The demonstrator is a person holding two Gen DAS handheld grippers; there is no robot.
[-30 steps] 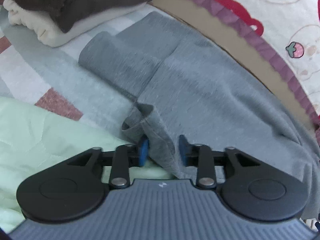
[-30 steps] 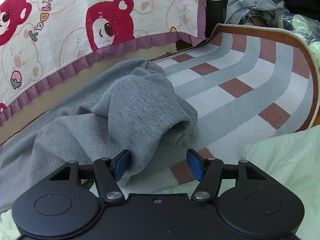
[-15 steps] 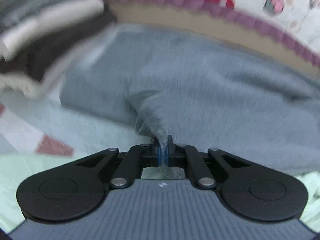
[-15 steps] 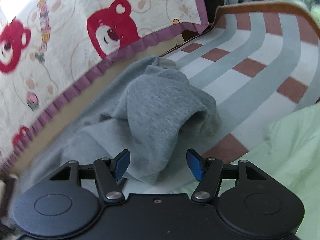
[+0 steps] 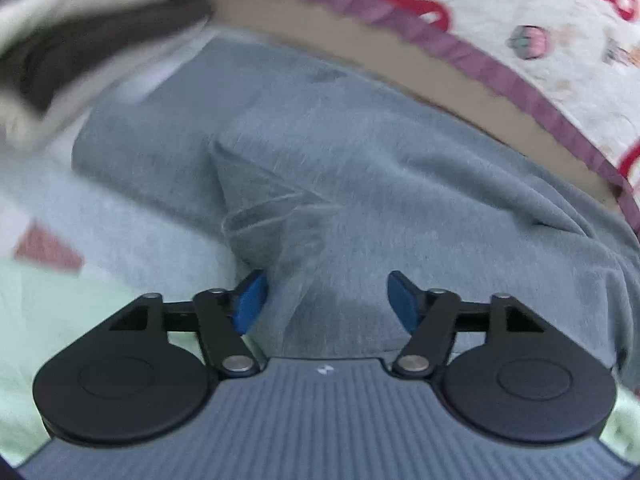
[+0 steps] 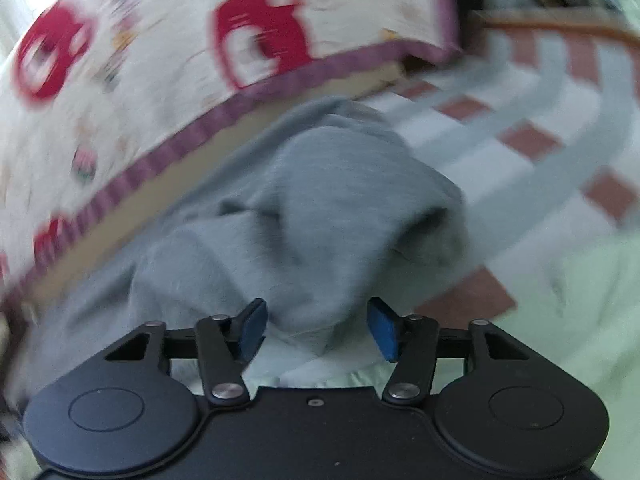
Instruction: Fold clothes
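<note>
The grey garment point(image 5: 360, 168) lies spread on the striped rug point(image 6: 532, 136), its far edge running along the purple-trimmed bear blanket point(image 6: 168, 52) that hangs behind it. The left gripper point(image 5: 324, 300) stands over the garment's near side with its blue pads point(image 5: 250, 304) wide apart and nothing clamped; a raised fold of grey cloth peaks just beyond the left pad, and flat cloth fills the gap. Left of the garment, a blurred stack of folded clothes point(image 5: 80, 40) sits close to its sleeve edge, leaving little bare rug there. The right gripper point(image 6: 316, 328) is also spread apart, a bunched hump of the garment reaching down between its pads without being pinched. Right of the garment the rug runs bare and open, and pale green bedding point(image 6: 560, 304) borders the garment's near edge
</note>
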